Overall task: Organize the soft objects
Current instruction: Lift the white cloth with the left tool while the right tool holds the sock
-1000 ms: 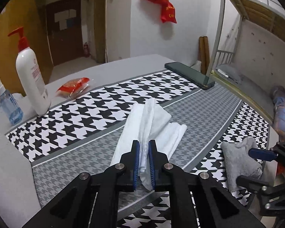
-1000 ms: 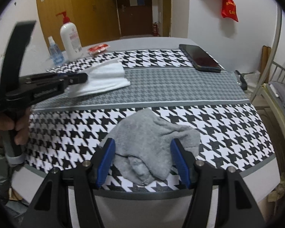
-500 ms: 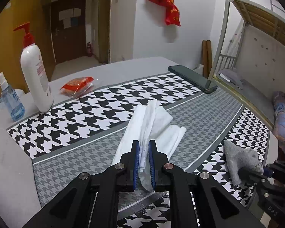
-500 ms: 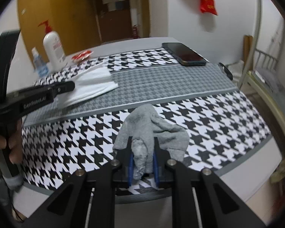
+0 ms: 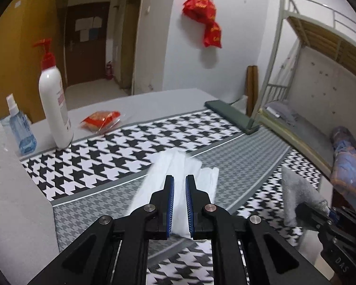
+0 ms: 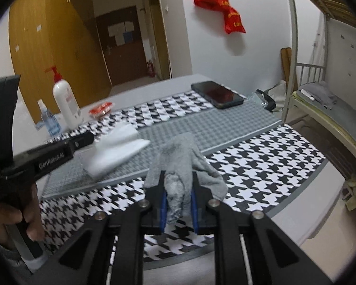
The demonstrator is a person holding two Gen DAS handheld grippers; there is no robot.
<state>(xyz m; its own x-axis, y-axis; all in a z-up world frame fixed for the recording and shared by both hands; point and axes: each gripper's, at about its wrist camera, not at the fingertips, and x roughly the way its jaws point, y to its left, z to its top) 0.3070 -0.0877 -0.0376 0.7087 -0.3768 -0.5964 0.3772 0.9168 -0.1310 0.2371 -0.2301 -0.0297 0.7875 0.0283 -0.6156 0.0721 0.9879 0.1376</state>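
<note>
Two tools are clenched: the left tool (image 5: 180, 204) grips the white tissue (image 5: 175, 173), the right tool (image 6: 178, 204) the grey cloth (image 6: 180, 163), each trailing toward frame centre over the counter (image 6: 261, 156).

The white cloth's (image 5: 178, 166) near end is hidden between blue pads.

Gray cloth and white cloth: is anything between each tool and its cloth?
No. The right tool is shut on the gray cloth, and the left tool is shut on the white cloth. Nothing sits between pads and fabric.
</note>
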